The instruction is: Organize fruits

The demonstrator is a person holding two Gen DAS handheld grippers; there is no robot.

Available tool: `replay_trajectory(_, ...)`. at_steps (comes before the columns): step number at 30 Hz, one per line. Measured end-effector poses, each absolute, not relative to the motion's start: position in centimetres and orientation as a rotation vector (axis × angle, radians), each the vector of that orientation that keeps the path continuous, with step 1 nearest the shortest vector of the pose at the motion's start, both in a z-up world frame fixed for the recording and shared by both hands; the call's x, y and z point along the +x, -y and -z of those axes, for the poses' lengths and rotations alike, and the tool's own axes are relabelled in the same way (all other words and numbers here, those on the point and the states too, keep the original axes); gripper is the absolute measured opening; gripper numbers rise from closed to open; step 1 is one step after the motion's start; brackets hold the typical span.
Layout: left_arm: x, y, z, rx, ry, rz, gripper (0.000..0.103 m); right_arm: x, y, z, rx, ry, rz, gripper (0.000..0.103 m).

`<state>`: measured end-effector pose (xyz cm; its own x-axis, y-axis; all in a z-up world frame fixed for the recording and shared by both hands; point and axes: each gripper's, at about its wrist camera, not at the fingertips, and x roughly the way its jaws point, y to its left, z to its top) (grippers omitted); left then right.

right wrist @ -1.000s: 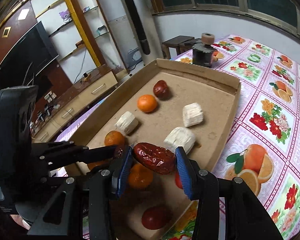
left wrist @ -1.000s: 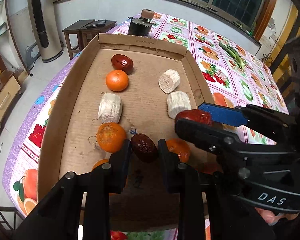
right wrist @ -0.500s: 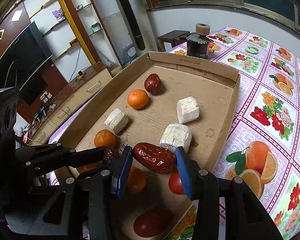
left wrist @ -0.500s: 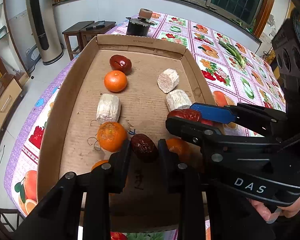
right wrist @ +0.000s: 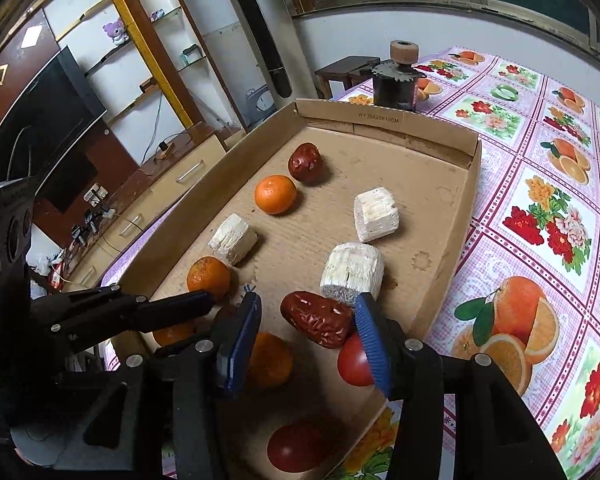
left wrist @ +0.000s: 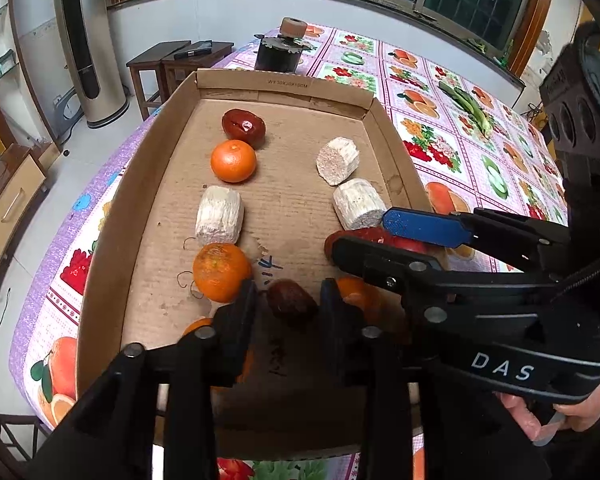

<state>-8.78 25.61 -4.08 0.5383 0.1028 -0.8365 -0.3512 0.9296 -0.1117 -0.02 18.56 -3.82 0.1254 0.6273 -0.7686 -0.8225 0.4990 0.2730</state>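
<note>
Fingers (right wrist: 240,344) wider — wrinkled date (right wrist: 318,318) loose

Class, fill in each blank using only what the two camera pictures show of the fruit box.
1. The fruits lie in a shallow box made of ___.
2. The number of pale chunks in the box is ___.
3. The pads of the right tool are coloured ___.
4. At the box's far end, a red date lies next to an ___.

Missing words: cardboard; three; blue; orange
</note>
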Motion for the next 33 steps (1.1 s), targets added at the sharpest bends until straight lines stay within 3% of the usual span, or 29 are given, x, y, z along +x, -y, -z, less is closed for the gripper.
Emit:
replay_trajectory(1,-8.8,-25.6,4.0,-0.277,-0.966,-0.278,0.043,0.0,-18.5,3.8,-0.234,-0.979,-1.074,0.051)
replay_trajectory(3,-9.0,-25.4,3.8,-0.263,-0.957,-0.285,0.06,0.0,-18.3,3.6,-0.23,-0.978,-1.075,0.051)
replay_trajectory(5,-9.3,-25.3,3.5,-0.256,-0.951,-0.295,0.065,-0.1,-18.1,3.4,-0.233,-0.974,-1.076,0.051)
replay_trajectory(13,-10.6,-25.3,3.1,-0.242,-0.948,-0.298,0.065,-0.7,-17.2,2.3,-0.227,-0.953,-1.087,0.052)
replay_trajectory(33,-15.3,-24.0,1.9,-0.171,-0.942,-0.351,0.066,-4.0,-14.4,-0.9,-0.413,-0.785,-1.204,0.082)
